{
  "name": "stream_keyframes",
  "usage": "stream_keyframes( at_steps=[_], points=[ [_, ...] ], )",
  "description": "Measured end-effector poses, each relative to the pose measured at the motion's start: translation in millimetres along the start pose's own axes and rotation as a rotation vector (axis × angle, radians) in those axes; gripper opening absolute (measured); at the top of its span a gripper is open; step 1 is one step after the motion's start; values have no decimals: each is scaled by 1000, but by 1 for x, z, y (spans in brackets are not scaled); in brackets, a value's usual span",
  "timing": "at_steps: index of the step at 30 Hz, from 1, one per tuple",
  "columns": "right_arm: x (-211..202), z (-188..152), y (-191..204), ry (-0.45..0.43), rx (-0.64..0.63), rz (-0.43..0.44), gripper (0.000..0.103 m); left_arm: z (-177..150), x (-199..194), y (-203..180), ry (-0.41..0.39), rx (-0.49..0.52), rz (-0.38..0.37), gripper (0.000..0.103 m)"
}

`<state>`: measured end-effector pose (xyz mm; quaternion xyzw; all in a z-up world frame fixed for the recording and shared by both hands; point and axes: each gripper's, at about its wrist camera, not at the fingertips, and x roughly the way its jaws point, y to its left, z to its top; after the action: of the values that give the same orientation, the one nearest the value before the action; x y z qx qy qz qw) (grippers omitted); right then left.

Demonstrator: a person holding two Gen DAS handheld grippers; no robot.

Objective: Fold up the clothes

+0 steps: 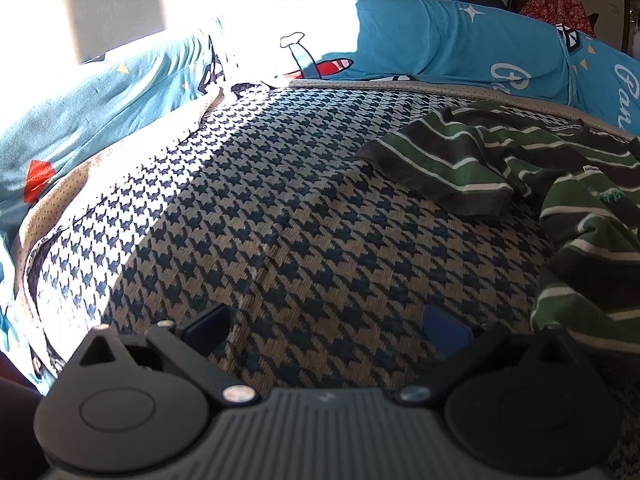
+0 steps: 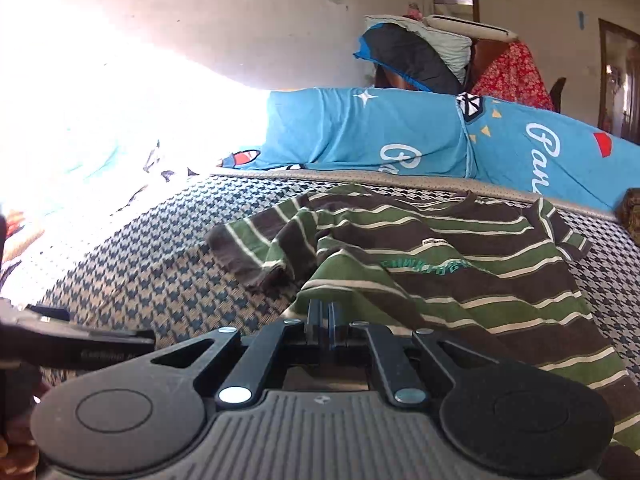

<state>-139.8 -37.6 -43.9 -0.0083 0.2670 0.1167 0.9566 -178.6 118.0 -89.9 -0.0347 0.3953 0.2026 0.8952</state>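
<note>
A green, brown and white striped T-shirt (image 2: 460, 264) lies crumpled on the houndstooth bed cover (image 2: 152, 264), collar towards the far side. My right gripper (image 2: 326, 312) is shut on a raised fold of the shirt's near left edge. In the left wrist view the shirt (image 1: 520, 168) lies to the right. My left gripper (image 1: 328, 324) is open and empty above the bare cover (image 1: 280, 220), left of the shirt. Its arm also shows at the left edge of the right wrist view (image 2: 72, 344).
A blue patterned quilt (image 1: 460, 44) is bunched along the far and left edges of the bed. Strong sunlight washes out the left side. Pillows and a red floral cloth (image 2: 512, 76) are piled behind the quilt, near a wall.
</note>
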Motion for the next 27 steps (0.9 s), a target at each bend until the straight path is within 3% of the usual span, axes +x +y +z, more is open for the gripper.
stream_keyframes(
  at_steps=[5, 7, 11, 14, 17, 23, 27],
  points=[
    [23, 11, -26, 40, 72, -48, 4, 1, 6, -8, 12, 32, 4, 103],
    [17, 8, -28, 43, 102, -18, 4, 3, 7, -7, 13, 25, 7, 103],
    [-8, -6, -10, 45, -13, 41, 5, 5, 10, -2, 27, -11, 5, 103],
    [-21, -22, 4, 62, -95, 106, 15, 6, 10, 1, 29, -21, 5, 103],
    [-23, -39, 16, 98, -156, 129, 32, 6, 10, 1, 30, -19, 5, 103],
    [-23, -60, 39, 122, -298, 148, 52, 5, 11, 4, 32, -28, 10, 103],
    [-18, -73, 53, 101, -414, 87, 52, 4, 12, 4, 35, -21, 15, 103]
  ],
)
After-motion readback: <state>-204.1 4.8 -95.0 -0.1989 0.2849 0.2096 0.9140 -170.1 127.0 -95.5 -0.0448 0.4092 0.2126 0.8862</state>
